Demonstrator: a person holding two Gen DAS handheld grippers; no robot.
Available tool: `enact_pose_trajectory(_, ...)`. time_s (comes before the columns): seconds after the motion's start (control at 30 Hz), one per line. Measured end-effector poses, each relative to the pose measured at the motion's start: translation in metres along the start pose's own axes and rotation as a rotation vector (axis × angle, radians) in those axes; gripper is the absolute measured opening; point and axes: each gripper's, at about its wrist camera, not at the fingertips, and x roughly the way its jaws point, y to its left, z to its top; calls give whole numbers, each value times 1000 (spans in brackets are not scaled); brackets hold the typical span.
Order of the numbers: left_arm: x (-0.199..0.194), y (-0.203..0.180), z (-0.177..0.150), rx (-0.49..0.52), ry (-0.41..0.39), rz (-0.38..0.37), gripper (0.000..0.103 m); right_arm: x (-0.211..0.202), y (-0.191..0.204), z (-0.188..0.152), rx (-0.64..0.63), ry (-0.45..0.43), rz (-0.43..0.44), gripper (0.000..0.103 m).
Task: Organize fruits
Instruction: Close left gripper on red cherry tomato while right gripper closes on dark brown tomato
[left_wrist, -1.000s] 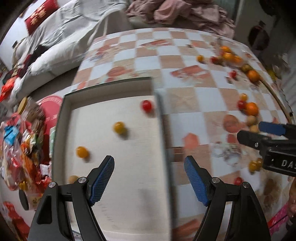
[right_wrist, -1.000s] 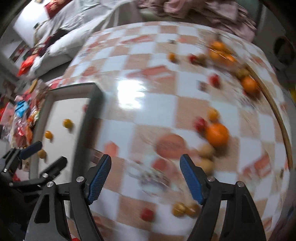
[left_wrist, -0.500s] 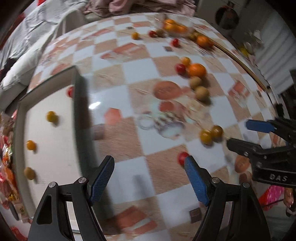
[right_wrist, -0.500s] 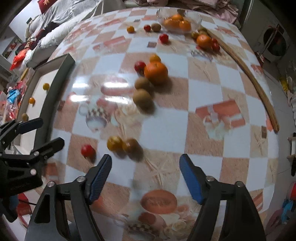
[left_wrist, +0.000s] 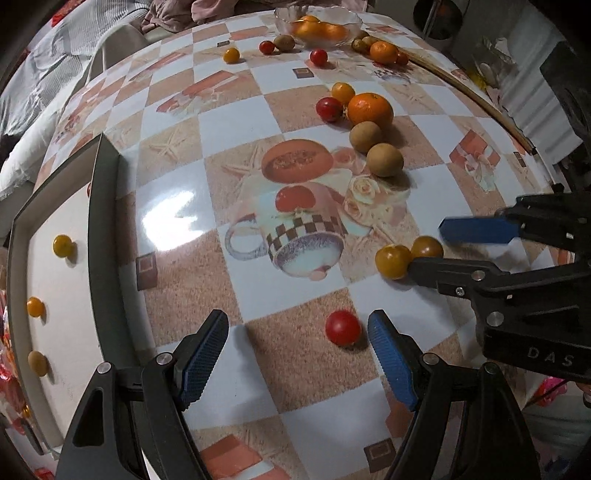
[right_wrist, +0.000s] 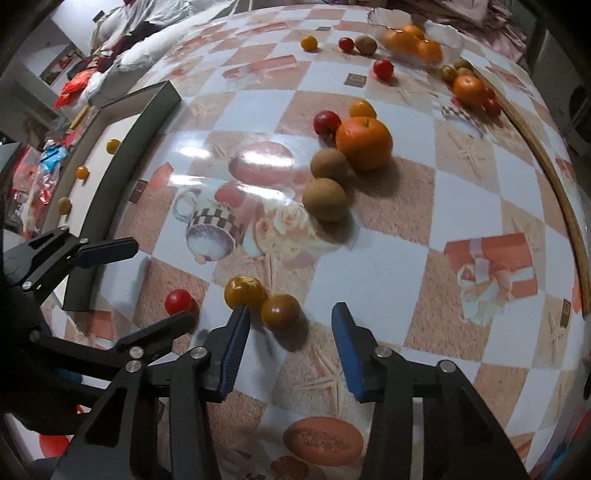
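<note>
The only lettering that can be read is "DAS", in pale capitals on the black plastic body of the right gripper (left_wrist: 476, 246), seen from the left wrist camera at the right edge. The word seems cut off by the frame. No other writing or numbers can be made out.

The tablecloth (left_wrist: 177, 221) looks like glossy printed plastic, throwing back white glare; the tray (left_wrist: 107, 229) has matt dark walls and a matt pale floor; the cherry tomato (left_wrist: 342, 328) is smooth and shiny; the two brown fruits (right_wrist: 324, 199) look dull and rough-skinned; the orange (right_wrist: 364, 142) is finely dimpled; the bowl (left_wrist: 317, 16) looks like clear glass; both grippers' fingers (right_wrist: 347, 350) wear ribbed blue rubbery pads on matt black plastic arms with metal screws.
</note>
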Motion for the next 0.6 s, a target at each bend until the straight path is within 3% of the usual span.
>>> enact_pose_trajectory(0.1,0,-3,2,4,2,-5,79,2,0,0,10,17,45,31)
enact_pose_trajectory(0.2,1,-4,3,5,4,-13,78,3,-4,-3,28,25,72,28)
enact_pose_trajectory(0.27,3,-5,2,7,17,-16,61,4,-9,-3,51,27,92,23)
enact_pose_trajectory(0.4,3,-7,0,19,20,-7,55,2,-17,-5,94,25,118,22)
enact_pose_trajectory(0.53,1,-6,3,14,24,-20,23,-2,-16,-7,105,22,117,22)
enact_pose_trajectory(0.6,1,-3,6,-2,32,-46,21,-4,-16,-7,113,20,112,22)
